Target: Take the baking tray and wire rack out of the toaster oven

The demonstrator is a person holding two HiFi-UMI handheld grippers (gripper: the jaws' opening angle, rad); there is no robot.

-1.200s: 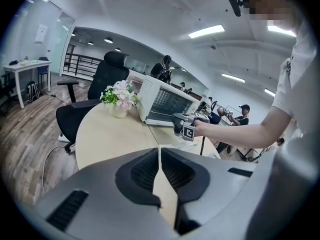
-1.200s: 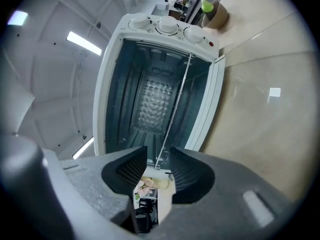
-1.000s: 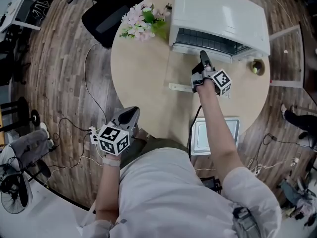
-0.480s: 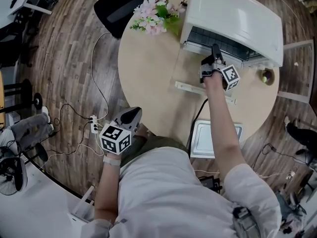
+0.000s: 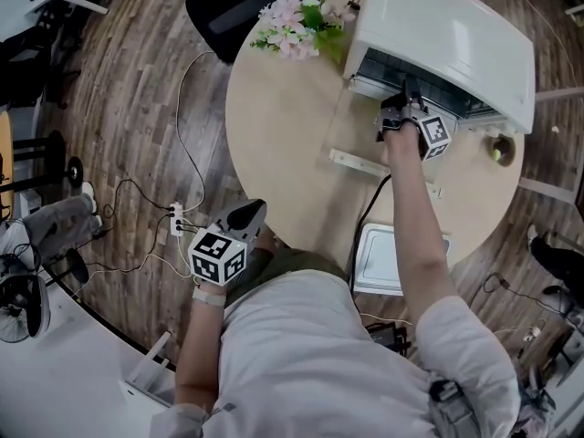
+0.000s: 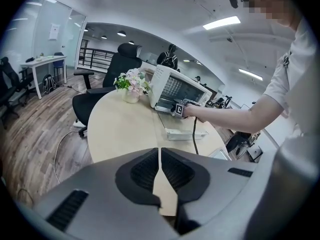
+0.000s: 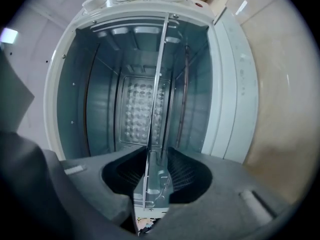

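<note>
Right gripper (image 5: pixel 407 100) clamped on front edge of wire rack (image 7: pixel 159 74); rack sat inside open toaster oven (image 5: pixel 447 26) on round table (image 5: pixel 283 144). Left gripper (image 6: pixel 160 156) jaws together, empty, by table's near edge.

Bright, even overhead light, soft shadows, fisheye-warped edges, dark vignetted corners

Round pale table (image 5: pixel 283 144) at centre — dark wood-plank floor (image 5: pixel 119 89) all round it, black office chair (image 5: pixel 228 7) at its far edge, white power strip (image 5: pixel 176 219) on the floor to its left, strip lights (image 6: pixel 221 22) glowing overhead.
</note>
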